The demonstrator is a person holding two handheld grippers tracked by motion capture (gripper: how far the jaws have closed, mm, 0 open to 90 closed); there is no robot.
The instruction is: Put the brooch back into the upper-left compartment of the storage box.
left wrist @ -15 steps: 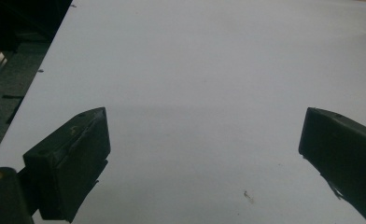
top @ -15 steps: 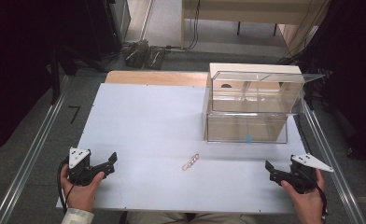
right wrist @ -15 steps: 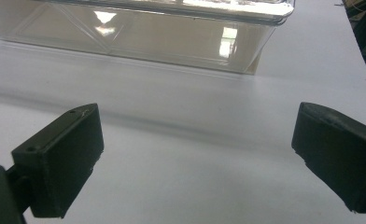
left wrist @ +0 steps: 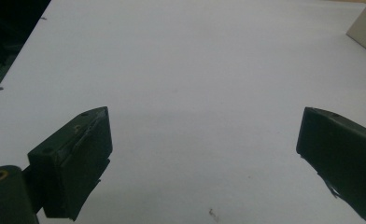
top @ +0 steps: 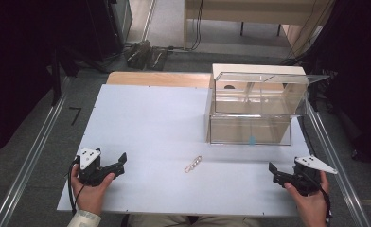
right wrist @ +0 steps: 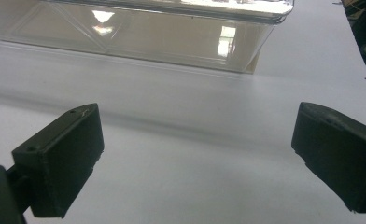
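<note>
A small metal chain [top: 193, 164] lies on the white table [top: 155, 123] near its front middle. A clear plastic box [top: 254, 106] with its lid raised stands at the back right; its front wall [right wrist: 139, 35] faces the right gripper view. My left gripper [top: 119, 163] rests at the front left, held by a hand, its jaws wide apart over bare table [left wrist: 200, 140]. At the front right my right gripper [top: 273, 172] is held the same way, jaws wide apart with nothing between them [right wrist: 195, 154]. The chain lies between the two grippers, apart from both.
A wooden board [top: 157, 79] lies behind the table's far edge. Metal rails [top: 30, 161] run along both sides of the table. Dark equipment and cables [top: 145, 52] sit on the floor beyond.
</note>
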